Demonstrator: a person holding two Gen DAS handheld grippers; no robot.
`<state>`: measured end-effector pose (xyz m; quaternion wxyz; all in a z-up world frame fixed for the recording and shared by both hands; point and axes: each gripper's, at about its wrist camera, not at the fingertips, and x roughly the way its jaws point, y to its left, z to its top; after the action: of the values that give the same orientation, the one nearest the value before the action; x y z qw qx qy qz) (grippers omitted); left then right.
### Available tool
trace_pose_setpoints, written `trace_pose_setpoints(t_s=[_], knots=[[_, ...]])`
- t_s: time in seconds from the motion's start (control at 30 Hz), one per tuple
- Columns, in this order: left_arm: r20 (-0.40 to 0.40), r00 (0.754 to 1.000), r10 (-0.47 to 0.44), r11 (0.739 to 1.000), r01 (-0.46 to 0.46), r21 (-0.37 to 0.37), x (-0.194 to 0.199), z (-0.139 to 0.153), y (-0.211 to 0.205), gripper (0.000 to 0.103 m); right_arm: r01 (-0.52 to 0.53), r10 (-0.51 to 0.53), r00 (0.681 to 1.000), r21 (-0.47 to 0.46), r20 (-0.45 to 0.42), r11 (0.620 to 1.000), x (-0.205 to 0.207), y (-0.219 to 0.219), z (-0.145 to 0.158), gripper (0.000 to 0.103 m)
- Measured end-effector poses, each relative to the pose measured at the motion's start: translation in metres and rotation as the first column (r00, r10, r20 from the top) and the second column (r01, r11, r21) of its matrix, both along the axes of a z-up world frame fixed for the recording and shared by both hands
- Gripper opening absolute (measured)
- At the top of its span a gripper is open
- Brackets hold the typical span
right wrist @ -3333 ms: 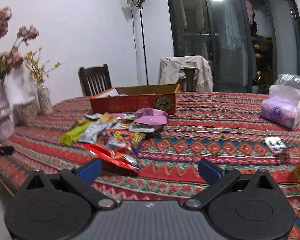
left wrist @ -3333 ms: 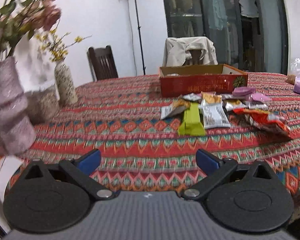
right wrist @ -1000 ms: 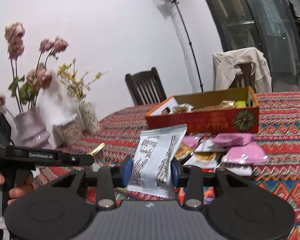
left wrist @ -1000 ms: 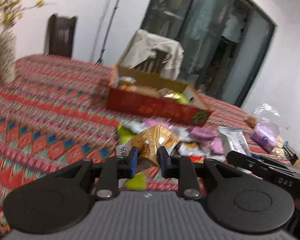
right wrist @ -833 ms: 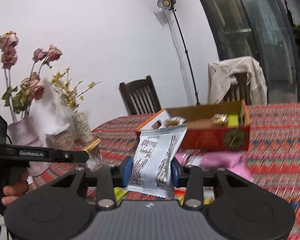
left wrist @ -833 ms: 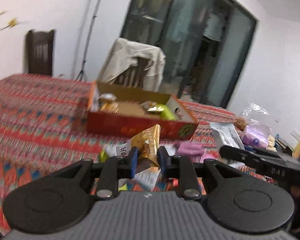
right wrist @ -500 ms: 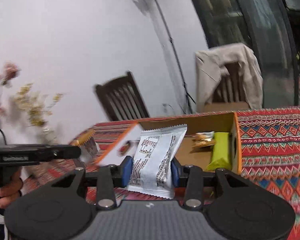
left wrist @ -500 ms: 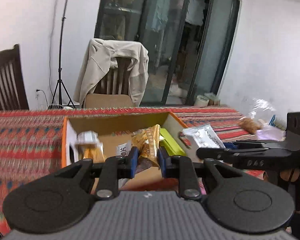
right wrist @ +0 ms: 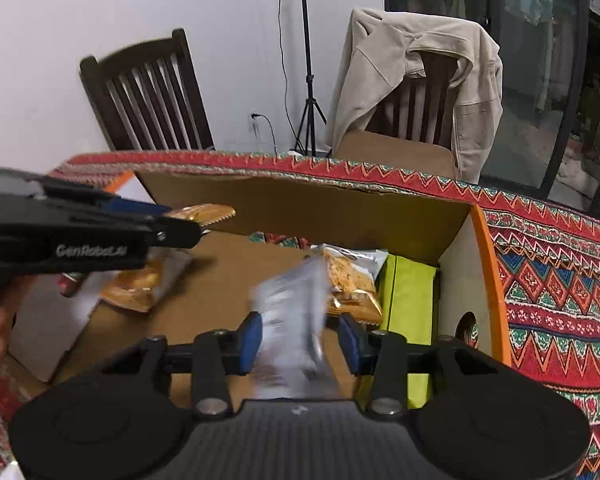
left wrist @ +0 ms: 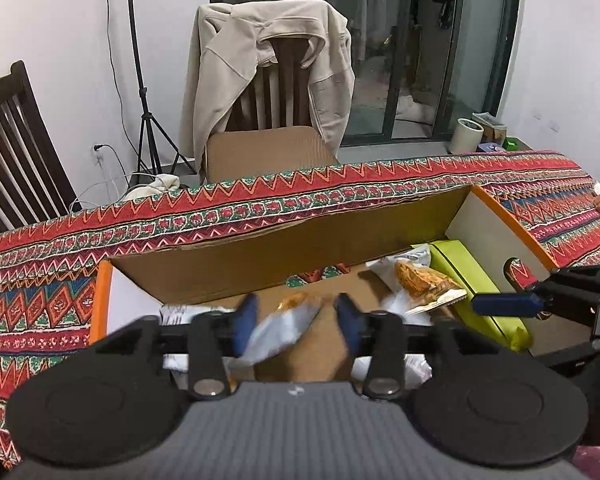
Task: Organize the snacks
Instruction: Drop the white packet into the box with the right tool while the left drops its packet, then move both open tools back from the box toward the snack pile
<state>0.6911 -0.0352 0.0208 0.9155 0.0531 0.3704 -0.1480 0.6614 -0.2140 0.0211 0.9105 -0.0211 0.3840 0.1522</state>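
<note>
Both hand-held grippers (left wrist: 296,322) (right wrist: 300,336) part-open — packets (left wrist: 278,330) (right wrist: 294,320) blurred between

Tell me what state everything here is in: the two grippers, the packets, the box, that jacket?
Left hand-held gripper: open.
Right hand-held gripper: open.
Gold packet: blurred, unclamped, over the box.
White packet: blurred, unclamped, over the box.
Cardboard box: open-topped, partly filled.
Green box: lying at the cardboard box's right end.
Jacket: draped over a chair back.
</note>
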Motion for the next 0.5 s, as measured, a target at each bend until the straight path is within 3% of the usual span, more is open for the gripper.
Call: trace_pose_setpoints(t_s=[0.07, 0.27, 0.5], knots=[[-0.012, 1.0, 0.007, 1.0, -0.007, -0.023, -0.002, 0.002, 0.006, 0.05, -0.002, 0.002, 1.0, -0.013, 0.011, 1.0, -0.001, 0.001, -0.002, 0.061], [0.026, 0.999, 0.019, 0.999, -0.018, -0.05, -0.036, 0.035, 0.026, 0.05, -0.005, 0.004, 0.997, 0.014, 0.077, 1.0, -0.029, -0.011, 0.023, 0.062], [0.177, 0.984, 0.001, 0.996, 0.015, -0.089, -0.142, 0.112, 0.057, 0.066, -0.044, 0.042, 0.977, 0.004, 0.21, 0.999, -0.1, -0.033, 0.092, 0.072]])
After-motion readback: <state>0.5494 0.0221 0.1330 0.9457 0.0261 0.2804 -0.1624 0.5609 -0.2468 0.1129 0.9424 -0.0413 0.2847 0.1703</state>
